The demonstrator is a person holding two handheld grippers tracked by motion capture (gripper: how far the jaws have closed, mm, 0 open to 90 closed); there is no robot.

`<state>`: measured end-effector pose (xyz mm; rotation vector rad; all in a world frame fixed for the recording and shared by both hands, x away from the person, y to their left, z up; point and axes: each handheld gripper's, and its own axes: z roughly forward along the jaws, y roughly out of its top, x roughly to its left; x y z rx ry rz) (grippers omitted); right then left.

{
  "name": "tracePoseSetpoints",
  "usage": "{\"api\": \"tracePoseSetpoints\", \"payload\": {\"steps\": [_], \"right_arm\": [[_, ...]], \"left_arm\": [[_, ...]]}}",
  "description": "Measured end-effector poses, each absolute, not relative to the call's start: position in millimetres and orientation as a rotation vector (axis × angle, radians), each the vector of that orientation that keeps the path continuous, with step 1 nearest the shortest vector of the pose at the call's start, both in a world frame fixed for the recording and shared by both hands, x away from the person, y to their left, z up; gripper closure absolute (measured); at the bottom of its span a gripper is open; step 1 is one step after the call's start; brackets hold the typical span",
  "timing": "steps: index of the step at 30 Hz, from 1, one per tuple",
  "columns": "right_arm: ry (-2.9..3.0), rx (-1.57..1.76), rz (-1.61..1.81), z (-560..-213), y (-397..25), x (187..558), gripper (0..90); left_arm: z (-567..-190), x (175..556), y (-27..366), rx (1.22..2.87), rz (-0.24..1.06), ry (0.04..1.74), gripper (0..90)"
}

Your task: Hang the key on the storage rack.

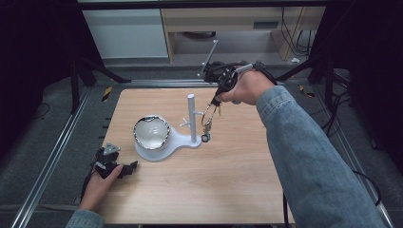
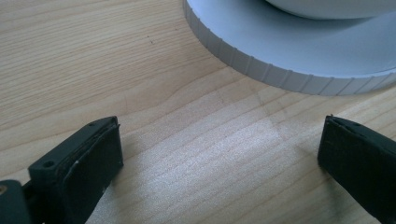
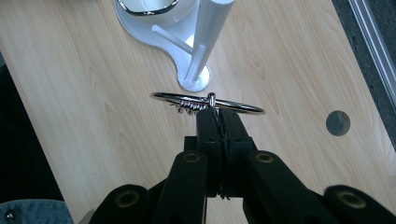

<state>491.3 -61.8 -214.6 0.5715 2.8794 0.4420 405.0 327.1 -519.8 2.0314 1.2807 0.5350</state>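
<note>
right tongs (image 3: 217,114) clamped on key ring (image 3: 208,102), raised beside stand post (image 1: 191,116), likely to hang it | left tongs (image 2: 219,154) apart, resting near desk's (image 1: 228,180) left edge, by stand base (image 2: 289,56)

Pale wood-grain table (image 1: 228,175), white stand (image 1: 192,118), shiny silver bowl (image 1: 151,132), silver ring (image 3: 205,102), black fingers (image 2: 88,158), blue denim sleeve (image 1: 309,161)

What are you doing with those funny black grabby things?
A person holds a tool in each hand at a wooden table. The right tool is pinched shut on a shiny metal ring with small things dangling from it, held in the air beside the post of a white stand. A shiny bowl sits on the stand's base. The left tool rests open on the table near that base, gripping nothing.
</note>
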Motion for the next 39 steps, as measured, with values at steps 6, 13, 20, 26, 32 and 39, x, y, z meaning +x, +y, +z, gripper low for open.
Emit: {"api": "tracePoseSetpoints", "payload": {"steps": [6, 13, 20, 26, 32, 39], "right_arm": [[2.882, 0.562, 0.453, -214, -57, 493, 88.7], [2.886, 0.553, 0.457, -213, -53, 495, 88.7], [2.892, 0.556, 0.449, -218, -49, 499, 88.7], [2.902, 0.572, 0.451, -225, -46, 505, 88.6], [2.915, 0.575, 0.450, -235, -42, 513, 88.6], [2.931, 0.590, 0.466, -242, -37, 523, 88.6]], "left_arm": [[-520, 405, 327, 2.032, 0.535, 1.280, 0.0], [-520, 405, 327, 2.032, 0.535, 1.280, 0.0], [-520, 405, 327, 2.032, 0.535, 1.280, 0.0], [-520, 405, 327, 2.032, 0.536, 1.280, 0.0], [-520, 405, 327, 2.037, 0.536, 1.278, 0.0], [-520, 405, 327, 2.035, 0.534, 1.280, 0.0]]}}
